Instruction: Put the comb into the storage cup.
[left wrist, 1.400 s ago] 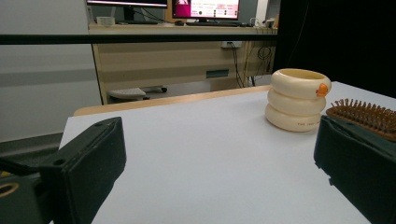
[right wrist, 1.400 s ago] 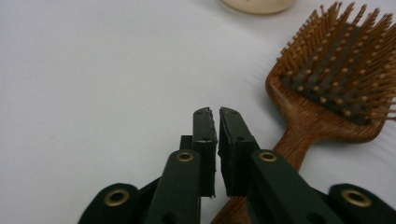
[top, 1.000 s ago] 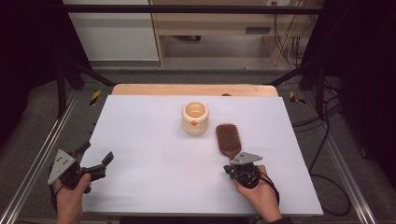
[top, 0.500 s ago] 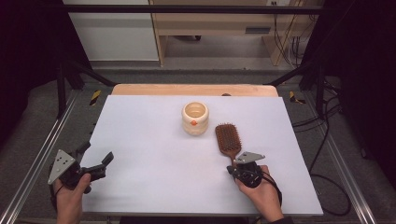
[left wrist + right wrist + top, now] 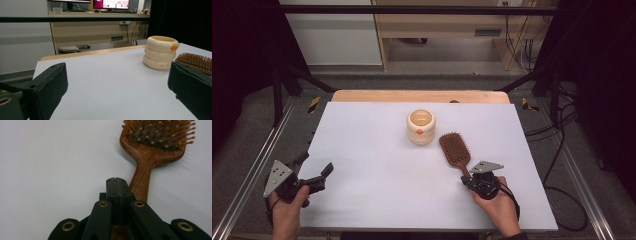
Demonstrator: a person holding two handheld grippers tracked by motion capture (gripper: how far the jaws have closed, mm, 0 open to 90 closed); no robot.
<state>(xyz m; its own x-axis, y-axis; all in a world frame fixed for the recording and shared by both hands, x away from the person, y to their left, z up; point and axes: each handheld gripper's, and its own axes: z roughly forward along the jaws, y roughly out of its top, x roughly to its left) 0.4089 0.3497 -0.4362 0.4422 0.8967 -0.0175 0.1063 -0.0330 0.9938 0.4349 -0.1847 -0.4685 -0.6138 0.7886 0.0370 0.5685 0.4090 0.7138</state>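
Judged stiff, light: brown wooden paddle hairbrush (image 5: 454, 149), best gripped mid-handle. Right gripper (image 5: 116, 181) pressed together over handle; left gripper (image 5: 314, 171) spread.

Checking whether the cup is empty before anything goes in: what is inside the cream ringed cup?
From above, the cream ringed cup shows a bare pale inner wall and no contents. Its near rim covers part of the bottom, so that part cannot be seen.

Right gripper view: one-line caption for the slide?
Right tool shut, jaws pressed together above the wooden hairbrush handle, bristles up on the white table.
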